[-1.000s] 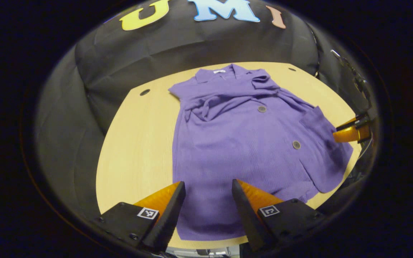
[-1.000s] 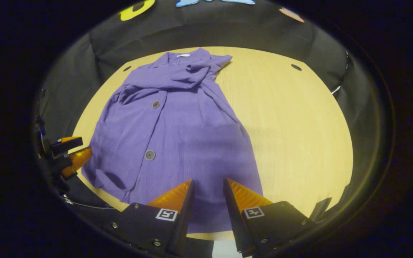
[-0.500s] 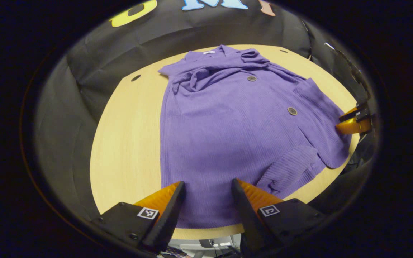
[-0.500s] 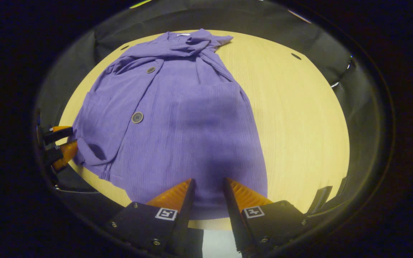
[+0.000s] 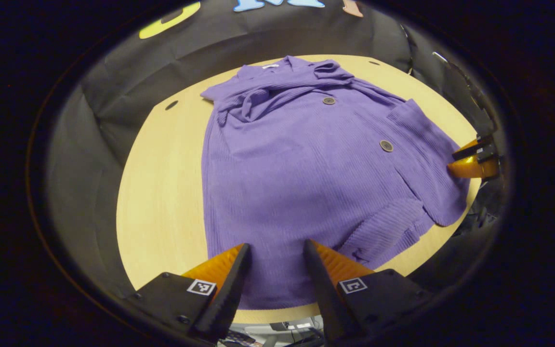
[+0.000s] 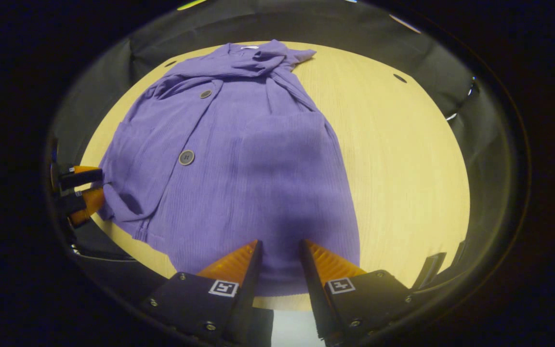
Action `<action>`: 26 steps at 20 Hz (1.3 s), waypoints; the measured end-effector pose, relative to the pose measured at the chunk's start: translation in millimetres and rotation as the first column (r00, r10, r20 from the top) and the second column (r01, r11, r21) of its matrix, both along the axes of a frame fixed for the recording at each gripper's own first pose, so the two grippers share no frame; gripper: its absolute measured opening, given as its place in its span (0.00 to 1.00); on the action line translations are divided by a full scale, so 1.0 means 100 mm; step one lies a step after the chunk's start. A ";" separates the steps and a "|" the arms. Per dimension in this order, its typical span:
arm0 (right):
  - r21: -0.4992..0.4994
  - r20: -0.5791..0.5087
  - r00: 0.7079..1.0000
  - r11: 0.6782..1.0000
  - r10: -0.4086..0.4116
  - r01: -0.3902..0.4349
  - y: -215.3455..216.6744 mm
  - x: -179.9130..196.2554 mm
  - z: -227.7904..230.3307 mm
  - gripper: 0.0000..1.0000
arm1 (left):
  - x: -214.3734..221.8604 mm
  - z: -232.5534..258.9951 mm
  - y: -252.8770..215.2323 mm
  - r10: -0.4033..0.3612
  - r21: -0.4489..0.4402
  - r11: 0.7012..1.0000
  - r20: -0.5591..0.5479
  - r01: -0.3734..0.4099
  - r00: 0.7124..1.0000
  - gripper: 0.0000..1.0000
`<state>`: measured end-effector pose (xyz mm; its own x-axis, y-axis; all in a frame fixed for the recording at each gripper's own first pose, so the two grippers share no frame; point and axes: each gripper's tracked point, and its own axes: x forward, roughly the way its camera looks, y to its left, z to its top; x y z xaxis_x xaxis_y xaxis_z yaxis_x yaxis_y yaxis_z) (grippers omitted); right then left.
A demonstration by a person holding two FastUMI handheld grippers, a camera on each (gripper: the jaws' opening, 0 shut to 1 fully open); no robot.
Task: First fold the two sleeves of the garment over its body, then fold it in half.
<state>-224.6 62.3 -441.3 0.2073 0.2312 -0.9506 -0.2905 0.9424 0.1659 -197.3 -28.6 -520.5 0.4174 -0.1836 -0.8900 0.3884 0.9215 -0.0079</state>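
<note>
A purple buttoned garment point(image 5: 297, 164) lies flat on the wooden table point(image 5: 162, 193), collar far, hem at the near edge. Both sleeves lie bunched across the chest just below the collar point(image 5: 277, 67). My left gripper point(image 5: 274, 246) stands open just above the hem's left part, with cloth showing between its fingers. In the right gripper view the garment point(image 6: 239, 159) is seen from the other side, and my right gripper point(image 6: 280, 243) hangs open over the hem's right part. Each gripper also shows at the other view's edge: the right gripper point(image 5: 455, 161) and the left gripper point(image 6: 95, 189).
Bare wood lies left of the garment in the left gripper view and to its right point(image 6: 393, 144) in the right gripper view. Small dark holes point(image 5: 171, 104) point(image 6: 399, 78) mark the tabletop. Black cloth walls surround the table; its near edge is right under the grippers.
Both grippers have come down and closer to the hem, so the garment looks larger. The left gripper's fingers have narrowed slightly. The garment has not moved.
</note>
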 end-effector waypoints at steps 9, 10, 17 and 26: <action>0.012 -0.012 0.999 0.999 -0.042 0.042 0.04 0.04 0.01 0.05 | 0.03 0.01 -0.17 0.008 -0.078 0.997 -0.048 -0.012 0.999 0.39; 0.010 -0.022 0.999 0.999 -0.050 0.050 0.05 0.04 -0.01 0.04 | 0.01 0.00 -0.15 0.022 -0.077 0.997 -0.048 -0.026 0.999 0.26; 0.066 -0.038 0.992 0.991 -0.118 0.120 0.10 0.07 0.08 0.00 | 0.07 0.06 -0.15 0.076 -0.087 0.993 0.012 -0.074 0.997 0.06; 0.187 0.047 0.985 0.970 -0.166 0.154 0.22 0.60 0.61 0.00 | 0.50 0.42 -0.07 0.199 -0.210 0.959 0.029 -0.188 0.980 0.06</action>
<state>-164.5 84.7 -380.6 0.3129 0.3577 -0.8798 -0.1535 0.9332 0.3248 -147.6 -35.4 -478.4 0.5056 -0.2713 -0.8190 0.2076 0.9596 -0.1897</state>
